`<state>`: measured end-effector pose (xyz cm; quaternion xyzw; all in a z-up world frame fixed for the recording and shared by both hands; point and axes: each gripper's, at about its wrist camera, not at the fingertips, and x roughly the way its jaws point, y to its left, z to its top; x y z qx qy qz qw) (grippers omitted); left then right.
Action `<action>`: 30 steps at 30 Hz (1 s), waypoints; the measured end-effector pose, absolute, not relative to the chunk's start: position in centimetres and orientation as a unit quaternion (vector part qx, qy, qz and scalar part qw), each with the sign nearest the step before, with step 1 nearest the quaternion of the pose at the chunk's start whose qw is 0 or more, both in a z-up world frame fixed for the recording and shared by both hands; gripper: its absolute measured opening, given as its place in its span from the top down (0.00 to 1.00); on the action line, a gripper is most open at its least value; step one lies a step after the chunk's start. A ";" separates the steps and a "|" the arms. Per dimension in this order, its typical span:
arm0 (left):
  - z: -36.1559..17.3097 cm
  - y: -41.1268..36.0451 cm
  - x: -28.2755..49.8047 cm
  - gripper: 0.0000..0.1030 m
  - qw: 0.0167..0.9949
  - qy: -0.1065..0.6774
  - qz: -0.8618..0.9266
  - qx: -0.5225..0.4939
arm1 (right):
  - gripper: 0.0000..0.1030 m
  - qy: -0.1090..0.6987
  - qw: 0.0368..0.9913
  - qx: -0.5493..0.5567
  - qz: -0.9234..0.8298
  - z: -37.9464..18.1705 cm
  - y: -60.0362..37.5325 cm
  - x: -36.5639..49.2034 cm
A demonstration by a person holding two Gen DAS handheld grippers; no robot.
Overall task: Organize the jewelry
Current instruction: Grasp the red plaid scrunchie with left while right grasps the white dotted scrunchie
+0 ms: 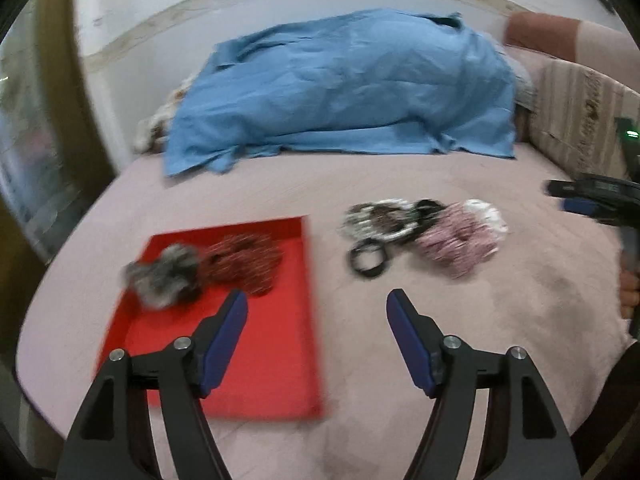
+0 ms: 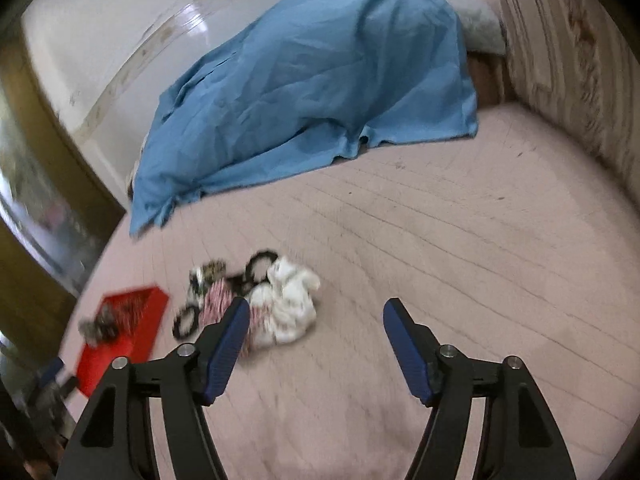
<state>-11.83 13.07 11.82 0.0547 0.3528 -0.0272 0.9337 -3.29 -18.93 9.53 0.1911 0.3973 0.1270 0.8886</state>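
A red tray [image 1: 276, 360] lies on the pink bed cover and holds a grey furry scrunchie [image 1: 162, 276] and a dark red patterned scrunchie [image 1: 244, 262]. To its right lies a loose pile: a black-and-white scrunchie [image 1: 376, 220], black hair ties [image 1: 368, 258], a pink striped scrunchie [image 1: 456, 242] and a white one [image 1: 486, 212]. My left gripper [image 1: 317, 306] is open and empty, over the tray's right edge. My right gripper [image 2: 315, 314] is open and empty, just right of the white scrunchie [image 2: 290, 306]. The tray [image 2: 150, 316] shows at the left in the right wrist view.
A crumpled blue cloth [image 1: 340, 88] covers a mound at the back of the bed. A striped cushion [image 1: 576, 116] stands at the right. The right gripper [image 1: 592, 198] and a person's arm [image 1: 560, 36] show at the right edge of the left wrist view.
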 end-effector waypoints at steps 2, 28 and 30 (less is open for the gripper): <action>11.5 10.9 -9.8 0.31 0.927 0.368 -0.055 0.043 | 0.44 0.406 0.878 0.211 0.138 8.5 -19.1 -1.3; 3.8 1.0 1.2 0.85 0.860 0.489 -0.137 -0.052 | 0.95 0.473 0.793 0.281 0.262 1.6 -16.1 5.6; 4.7 1.3 0.1 0.86 0.864 0.482 -0.137 -0.054 | 0.96 0.465 0.799 0.280 0.260 2.3 -16.3 5.2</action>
